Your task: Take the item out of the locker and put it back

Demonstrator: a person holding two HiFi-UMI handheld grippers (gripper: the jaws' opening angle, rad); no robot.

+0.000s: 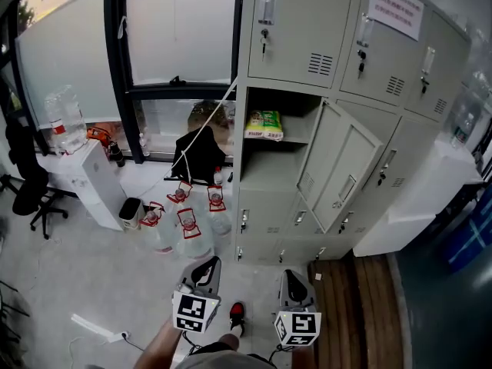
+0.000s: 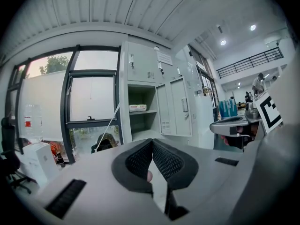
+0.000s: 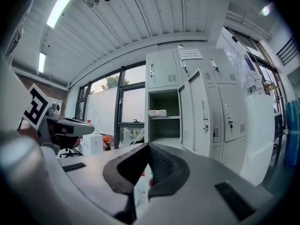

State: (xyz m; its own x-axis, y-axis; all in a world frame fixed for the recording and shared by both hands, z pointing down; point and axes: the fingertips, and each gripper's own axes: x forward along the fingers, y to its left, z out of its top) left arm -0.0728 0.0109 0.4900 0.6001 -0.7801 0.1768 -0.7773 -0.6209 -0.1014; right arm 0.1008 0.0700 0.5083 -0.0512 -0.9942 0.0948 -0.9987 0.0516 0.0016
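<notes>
A grey bank of lockers (image 1: 361, 60) stands ahead, and one locker has its door (image 1: 338, 164) swung open. On that locker's upper shelf lies a green and yellow packet (image 1: 264, 124), also seen as a small packet (image 2: 138, 108) in the left gripper view and a packet (image 3: 157, 113) in the right gripper view. My left gripper (image 1: 204, 270) and right gripper (image 1: 294, 284) hang low near my body, well short of the locker. Both are shut with nothing between their jaws, left gripper (image 2: 152, 146), right gripper (image 3: 149, 150).
Several large water bottles (image 1: 184, 221) with red labels stand on the floor left of the lockers. A white water dispenser (image 1: 88, 179) stands by the window, an office chair (image 1: 34, 191) at far left. A power strip (image 1: 96, 329) lies on the floor. A white cabinet (image 1: 419, 198) stands right.
</notes>
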